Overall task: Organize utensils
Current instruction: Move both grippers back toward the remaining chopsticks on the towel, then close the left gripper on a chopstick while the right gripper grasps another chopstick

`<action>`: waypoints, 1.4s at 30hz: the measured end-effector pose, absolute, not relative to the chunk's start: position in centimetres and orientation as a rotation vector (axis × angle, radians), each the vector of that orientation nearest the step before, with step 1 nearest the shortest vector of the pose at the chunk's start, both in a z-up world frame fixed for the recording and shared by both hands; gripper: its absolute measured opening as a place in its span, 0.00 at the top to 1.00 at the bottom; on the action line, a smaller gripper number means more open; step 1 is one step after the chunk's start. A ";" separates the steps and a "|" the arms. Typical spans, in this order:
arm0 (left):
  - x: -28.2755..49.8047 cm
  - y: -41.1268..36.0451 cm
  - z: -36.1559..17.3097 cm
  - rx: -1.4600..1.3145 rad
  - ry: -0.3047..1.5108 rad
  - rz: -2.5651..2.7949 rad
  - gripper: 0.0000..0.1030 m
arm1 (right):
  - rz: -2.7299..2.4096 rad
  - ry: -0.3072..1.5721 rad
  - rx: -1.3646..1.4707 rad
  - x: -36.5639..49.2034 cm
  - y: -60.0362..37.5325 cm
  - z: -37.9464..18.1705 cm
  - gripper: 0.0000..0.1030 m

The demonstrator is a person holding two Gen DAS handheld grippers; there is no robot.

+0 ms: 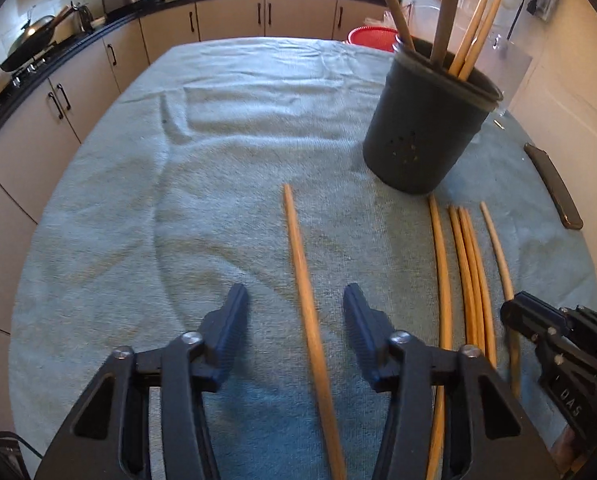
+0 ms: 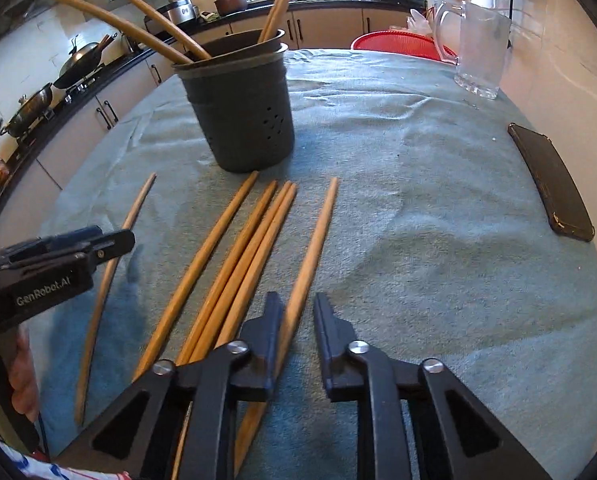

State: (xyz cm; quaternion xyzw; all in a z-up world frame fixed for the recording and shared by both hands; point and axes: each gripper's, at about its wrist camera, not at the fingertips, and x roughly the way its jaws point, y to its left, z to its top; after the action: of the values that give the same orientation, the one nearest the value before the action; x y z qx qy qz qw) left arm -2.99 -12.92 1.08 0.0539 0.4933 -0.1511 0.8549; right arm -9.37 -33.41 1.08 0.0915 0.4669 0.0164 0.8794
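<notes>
Counter: covered by a blue-green cloth (image 1: 178, 200), with every task thing on it.
Holder: a dark round holder (image 2: 242, 120) stood upright at the far end of the sticks. Chopsticks and two brown handles leaned out of its rim.
Left stick: a lone chopstick (image 1: 302, 280) lay flat on the cloth, apart from the others. Its long axis ran from the near edge toward the holder, with the far tip just left of the holder's base.
Middle sticks: four chopsticks (image 2: 234, 256) lay flat and nearly parallel, three of them touching. Their far tips pointed at the holder's base.
Right stick: one chopstick (image 2: 314, 248) lay just right of that bunch, on the same near-to-far axis, its far tip right of the holder.
Left gripper (image 1: 296, 296): low over the cloth, jaws released and wide, straddling the left stick without touching it.
Right gripper (image 2: 298, 304): jaws narrow around the right stick. The left pad looked against it and a slim gap showed at the other, so it was not yet clenched.
Others: a dark phone (image 2: 550, 184) lay at the right edge, and a clear jug (image 2: 482, 52) stood at the far right.
</notes>
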 end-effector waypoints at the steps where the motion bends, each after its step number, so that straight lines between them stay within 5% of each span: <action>1: -3.1 -12.9 1.1 0.124 1.030 -0.308 0.69 | 0.036 0.974 0.199 -9.4 -33.6 1.0 0.88; 4: -3.0 -12.7 1.1 0.113 1.039 -0.324 0.92 | 0.039 0.975 0.223 -9.6 -34.0 1.0 0.89; 5: -2.9 -12.5 1.1 0.098 1.046 -0.332 0.92 | 0.041 0.977 0.224 -9.7 -34.1 1.0 0.89; 21: -6.5 -10.4 1.4 0.071 1.143 -0.380 0.92 | 0.069 1.099 0.227 -14.3 -38.4 1.2 0.89; 42: -3.2 -11.3 1.5 0.155 1.269 -0.417 0.92 | 0.072 1.315 0.019 -5.9 -36.9 1.3 0.81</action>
State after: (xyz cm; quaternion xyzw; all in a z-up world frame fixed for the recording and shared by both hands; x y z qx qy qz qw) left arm -3.23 -11.28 1.53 0.0718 0.5877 -0.1931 0.7824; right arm -5.89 -36.87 1.34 0.0087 0.6110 0.0336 0.7909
